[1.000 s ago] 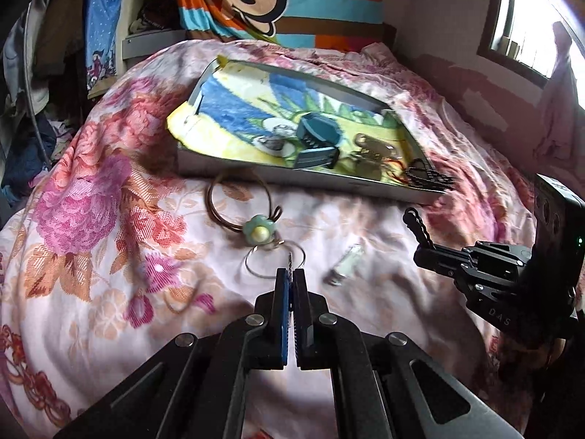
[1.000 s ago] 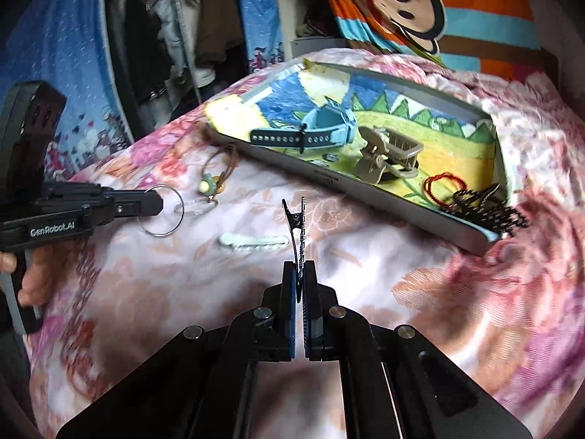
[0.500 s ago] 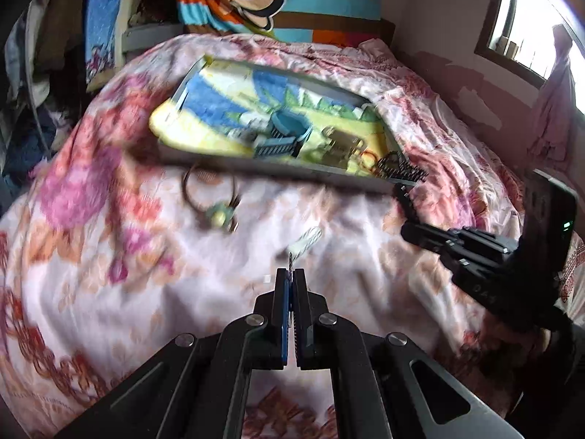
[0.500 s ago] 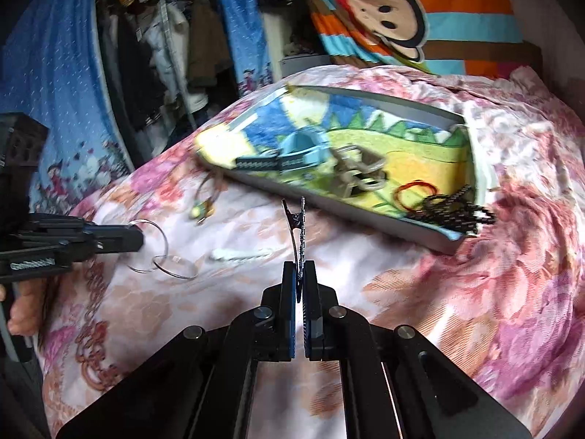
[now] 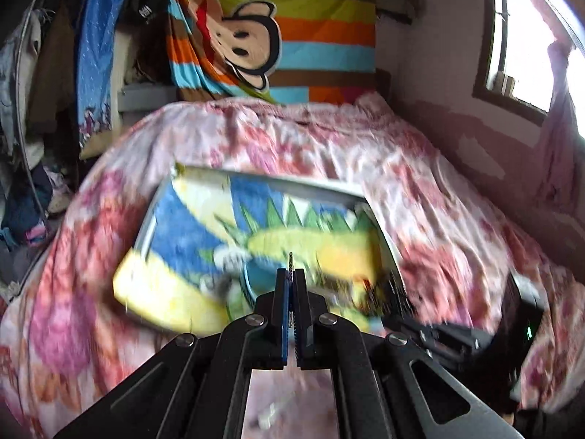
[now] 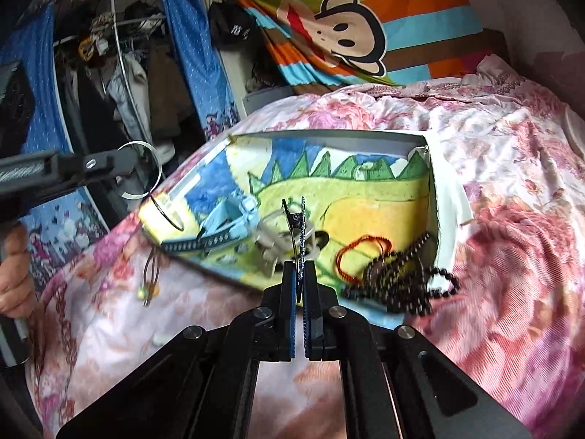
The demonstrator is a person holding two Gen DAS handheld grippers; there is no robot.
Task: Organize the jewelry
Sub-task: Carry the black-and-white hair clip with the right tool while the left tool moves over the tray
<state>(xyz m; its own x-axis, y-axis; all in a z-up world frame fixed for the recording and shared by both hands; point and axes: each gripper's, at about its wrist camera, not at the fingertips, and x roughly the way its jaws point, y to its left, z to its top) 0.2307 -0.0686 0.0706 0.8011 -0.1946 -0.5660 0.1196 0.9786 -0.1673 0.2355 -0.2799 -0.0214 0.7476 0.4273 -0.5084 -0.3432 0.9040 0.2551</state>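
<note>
1. Counting what lies in the shallow grey tray lined with a dinosaur drawing (image 6: 329, 135): one light-blue watch with a dark perforated strap (image 6: 223, 225), one beige claw hair clip (image 6: 270, 247), one thin red cord loop (image 6: 360, 254) and one heap of black bead strands (image 6: 398, 278), part of it spilling over the tray's near right rim onto the pink floral bedspread (image 6: 512, 219).
2. Outside the tray, one brown cord with a small green-and-yellow charm (image 6: 150, 278) lies on the bedspread just beside the near left corner.
3. The right gripper (image 6: 299, 274) has its jaws pressed together on one black toothed hair clip (image 6: 297, 226). The clip stands upright from the tips, its long axis running away from the camera toward the tray, hinge end farthest out, above the beige clip.
4. The left gripper (image 6: 126, 159), gripped by a hand (image 6: 14, 274), is closed on two linked thin silver hoops (image 6: 146, 172). They hang from its tip above the tray's left corner, the upper hoop facing the camera, the lower one tilted down toward the lining.
5. In the left wrist view the scene is blurred; only a thin edge of metal shows between the closed left fingers (image 5: 279, 292), pointing toward the tray.
</note>
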